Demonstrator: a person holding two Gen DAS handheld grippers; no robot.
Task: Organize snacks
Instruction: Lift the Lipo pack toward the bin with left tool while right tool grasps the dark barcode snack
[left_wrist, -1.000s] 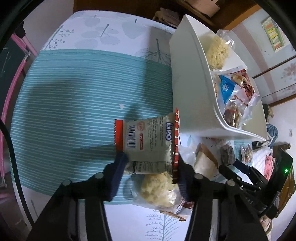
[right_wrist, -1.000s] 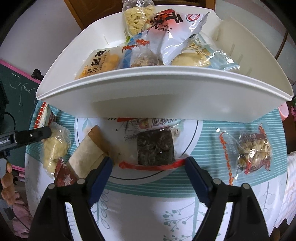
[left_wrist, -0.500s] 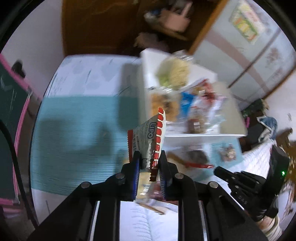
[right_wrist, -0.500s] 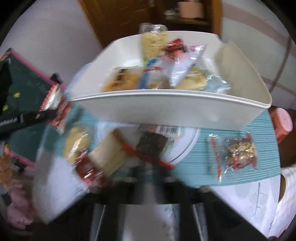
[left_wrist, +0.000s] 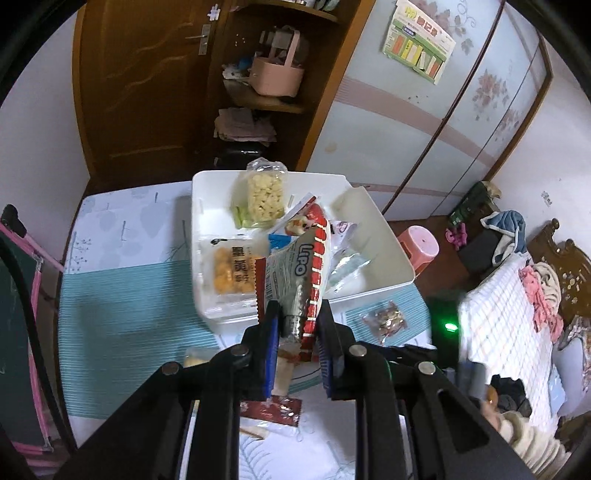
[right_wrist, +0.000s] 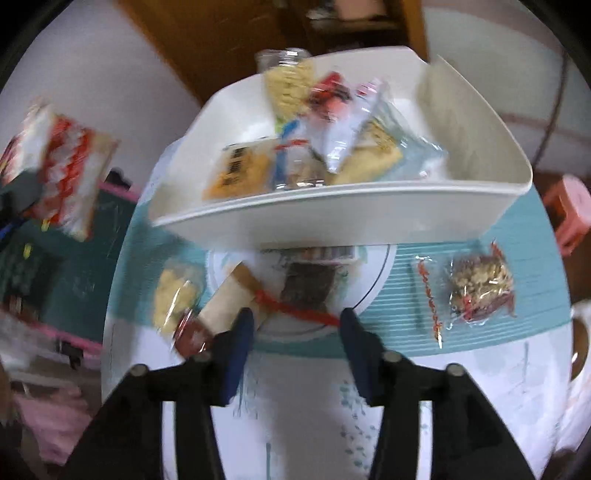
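**A:** Where does everything sit on the table?

**B:** A white plastic bin (right_wrist: 369, 210) stands at the far side of the striped teal tablecloth (right_wrist: 406, 332). Several snack packs lie inside it, a clear bag of pale puffed pieces (left_wrist: 265, 197) at its back and a clear pack of yellow balls (left_wrist: 231, 271) at its front left.

**A:** And in front of the bin?

**B:** A clear pack holding a dark square cake (right_wrist: 308, 286) lies just before it. To its left lie a tan paper packet (right_wrist: 229, 304) and a clear bag of pale crumbly snack (right_wrist: 173, 297). Well to its right lies a clear packet of mixed nuts (right_wrist: 476, 291).
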